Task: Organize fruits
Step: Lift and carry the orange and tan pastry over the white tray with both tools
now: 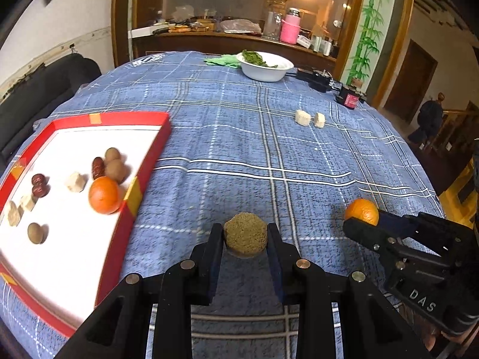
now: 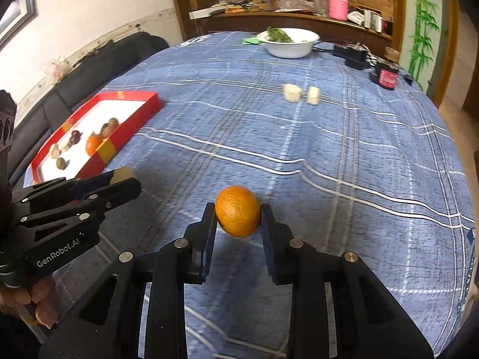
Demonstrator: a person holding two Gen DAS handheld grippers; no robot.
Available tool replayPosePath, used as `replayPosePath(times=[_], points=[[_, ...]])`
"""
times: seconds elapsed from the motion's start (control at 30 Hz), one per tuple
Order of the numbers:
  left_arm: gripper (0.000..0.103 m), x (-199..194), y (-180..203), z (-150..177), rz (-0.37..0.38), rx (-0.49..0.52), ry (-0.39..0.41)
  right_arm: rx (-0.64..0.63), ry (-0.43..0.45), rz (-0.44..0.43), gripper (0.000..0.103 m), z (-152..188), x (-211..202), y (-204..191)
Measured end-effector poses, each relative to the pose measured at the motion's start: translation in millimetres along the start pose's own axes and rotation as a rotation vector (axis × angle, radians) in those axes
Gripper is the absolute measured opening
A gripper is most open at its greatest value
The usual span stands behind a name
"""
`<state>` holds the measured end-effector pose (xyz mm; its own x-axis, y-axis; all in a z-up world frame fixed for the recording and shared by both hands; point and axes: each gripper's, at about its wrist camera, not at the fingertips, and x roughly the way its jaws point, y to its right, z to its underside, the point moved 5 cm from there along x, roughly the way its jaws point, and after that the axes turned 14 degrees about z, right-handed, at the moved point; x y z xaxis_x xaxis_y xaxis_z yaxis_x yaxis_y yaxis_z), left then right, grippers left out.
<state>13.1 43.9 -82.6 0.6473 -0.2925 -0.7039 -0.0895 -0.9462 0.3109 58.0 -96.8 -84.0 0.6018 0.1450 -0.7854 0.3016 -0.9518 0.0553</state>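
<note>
My left gripper (image 1: 245,233) is shut on a round tan-green cake (image 1: 245,234), held above the blue checked cloth just right of the red tray (image 1: 140,191). My right gripper (image 2: 238,212) is shut on an orange (image 2: 238,211), lifted off the cloth; the same orange (image 1: 361,211) shows at the right in the left wrist view. The tray holds another orange (image 1: 104,195), red dates (image 1: 98,167), brown round fruits (image 1: 115,170) and pale chunks (image 1: 75,182). Two pale chunks (image 1: 310,118) lie on the cloth farther back.
A white bowl (image 1: 265,71) with greens and a green cloth (image 1: 223,59) stand at the table's far edge. Black adapters with cables (image 1: 318,79) and a small dark jar (image 1: 348,99) sit at the far right. A dark sofa (image 2: 89,68) runs along the left.
</note>
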Motion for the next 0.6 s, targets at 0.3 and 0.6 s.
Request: replayPosePath(times=[0.3, 0.6], points=[[0.028, -21.2, -16.7, 5.9, -0.016, -0.040, 0.033, -0.067, 0.022, -0.045, 0.028, -1.1, -9.2, -38.1], [0.028, -37.1, -39.6, 1.8, -0.036, -0.096, 0.068, -0.112, 0.035, -0.087, 0.028, -5.0, -14.3, -62.9]])
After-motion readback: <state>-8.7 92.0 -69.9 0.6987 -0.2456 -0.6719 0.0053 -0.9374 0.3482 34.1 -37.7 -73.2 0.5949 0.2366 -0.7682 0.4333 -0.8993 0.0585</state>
